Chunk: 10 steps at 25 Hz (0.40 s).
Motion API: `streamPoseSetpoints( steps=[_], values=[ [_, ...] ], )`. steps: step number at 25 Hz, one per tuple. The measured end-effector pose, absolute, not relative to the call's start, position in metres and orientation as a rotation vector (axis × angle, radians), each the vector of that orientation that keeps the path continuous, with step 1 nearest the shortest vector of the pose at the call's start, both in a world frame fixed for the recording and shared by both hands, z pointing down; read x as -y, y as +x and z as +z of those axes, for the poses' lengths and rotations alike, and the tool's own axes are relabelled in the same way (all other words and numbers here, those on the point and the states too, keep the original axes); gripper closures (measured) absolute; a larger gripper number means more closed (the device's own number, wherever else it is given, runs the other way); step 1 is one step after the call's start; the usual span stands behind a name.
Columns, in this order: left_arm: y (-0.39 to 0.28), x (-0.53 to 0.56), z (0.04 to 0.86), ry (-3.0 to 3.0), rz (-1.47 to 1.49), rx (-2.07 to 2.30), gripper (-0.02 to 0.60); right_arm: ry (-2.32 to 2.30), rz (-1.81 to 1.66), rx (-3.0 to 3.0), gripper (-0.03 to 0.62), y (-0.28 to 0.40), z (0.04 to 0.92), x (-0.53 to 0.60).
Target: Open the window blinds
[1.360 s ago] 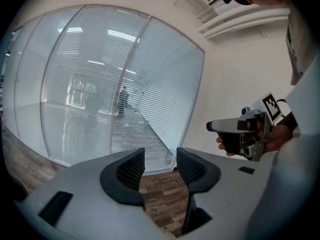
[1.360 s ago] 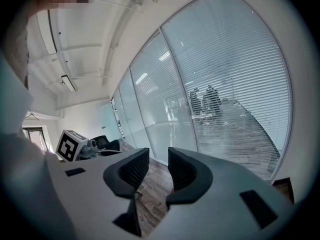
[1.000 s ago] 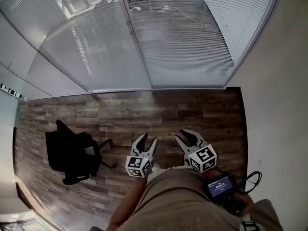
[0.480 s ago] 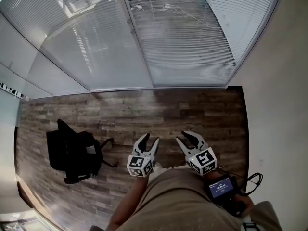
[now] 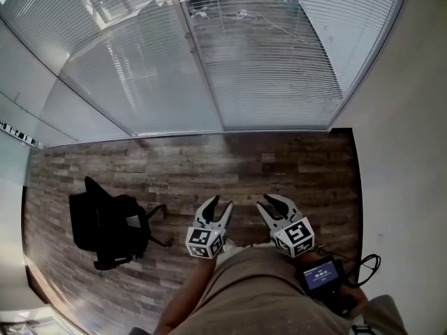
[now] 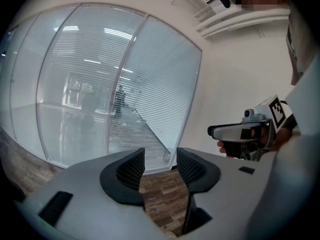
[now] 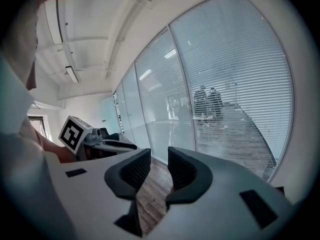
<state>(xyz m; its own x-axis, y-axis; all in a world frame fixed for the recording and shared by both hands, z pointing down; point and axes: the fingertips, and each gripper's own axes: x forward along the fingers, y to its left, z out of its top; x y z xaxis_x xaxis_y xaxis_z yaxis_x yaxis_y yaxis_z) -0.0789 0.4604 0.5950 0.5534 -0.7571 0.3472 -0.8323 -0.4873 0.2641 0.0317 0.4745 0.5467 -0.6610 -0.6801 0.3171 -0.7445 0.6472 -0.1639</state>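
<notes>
White slatted window blinds (image 5: pixel 279 54) hang behind a glass wall, reaching down to the floor ahead of me. They also fill the left gripper view (image 6: pixel 155 99) and the right gripper view (image 7: pixel 235 84). Both grippers are held low in front of the person's body, well short of the glass. My left gripper (image 5: pixel 218 203) is open, and only wooden floor shows between its jaws (image 6: pixel 160 161). My right gripper (image 5: pixel 271 201) is beside it, also open and empty (image 7: pixel 159 166). Each gripper appears in the other's view: the right gripper (image 6: pixel 245 131) and the left gripper (image 7: pixel 95 141).
A black office chair (image 5: pixel 105 229) stands on the wooden floor (image 5: pixel 209 166) to the left. A white wall (image 5: pixel 405 152) closes the right side. A small device with a lit screen (image 5: pixel 320 274) and a cable hangs at the person's right hip.
</notes>
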Motion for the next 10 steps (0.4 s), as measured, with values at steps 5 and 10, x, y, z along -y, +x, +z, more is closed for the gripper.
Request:
streamPoseSetpoints(
  steps=[5,10],
  values=[
    [-0.0769,-0.4584,0.5949,2.4,0.261,1.288,0.37,1.162,0.417,2.646,0.49,0.0325,0.5471,-0.4736],
    [-0.075,-0.4593,0.5943,2.4,0.262,1.285,0.37,1.165,0.439,2.645,0.49,0.0347,0.5489,-0.4748]
  ],
)
